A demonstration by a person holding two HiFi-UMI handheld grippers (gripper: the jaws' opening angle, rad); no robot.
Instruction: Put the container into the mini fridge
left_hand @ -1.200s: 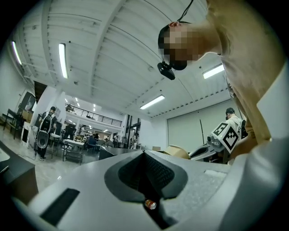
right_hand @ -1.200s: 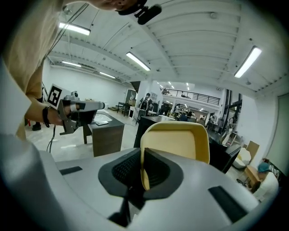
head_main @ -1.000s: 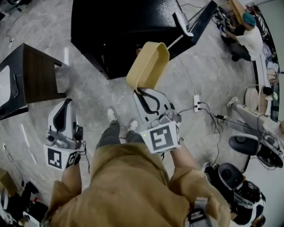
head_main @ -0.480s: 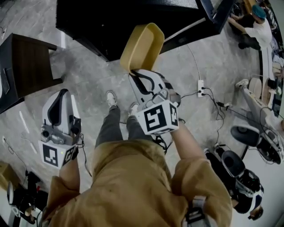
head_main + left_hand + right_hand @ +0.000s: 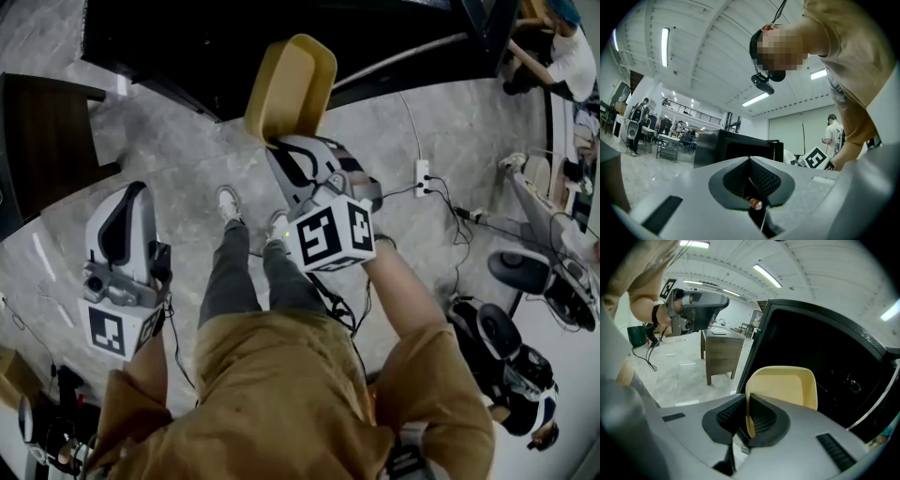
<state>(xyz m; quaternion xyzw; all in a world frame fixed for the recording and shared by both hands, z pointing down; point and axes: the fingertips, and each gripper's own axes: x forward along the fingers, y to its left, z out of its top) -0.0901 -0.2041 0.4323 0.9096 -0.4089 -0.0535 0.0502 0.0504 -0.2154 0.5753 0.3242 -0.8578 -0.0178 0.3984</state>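
Note:
A pale yellow tub-shaped container [image 5: 291,86] hangs upright on its side, its open face turned right. My right gripper [image 5: 278,142] is shut on its lower rim, and in the right gripper view the rim [image 5: 749,420] sits clamped between the jaws, with the container [image 5: 787,385] right in front of the black mini fridge [image 5: 825,352]. The fridge [image 5: 187,42] fills the top of the head view, its dark inside just behind the container. My left gripper [image 5: 134,190] hangs low at the left, shut with nothing in it [image 5: 750,161].
A dark wooden table [image 5: 42,131] stands at the left. A power strip with cables [image 5: 422,173] lies on the floor at the right, beside wheeled machines [image 5: 511,342]. Another person [image 5: 567,47] crouches at the top right. The fridge door [image 5: 487,23] stands open.
The right gripper has carried the container forward, up close to the fridge opening. The person has stepped nearer the fridge. The left gripper kept its low place at the side.

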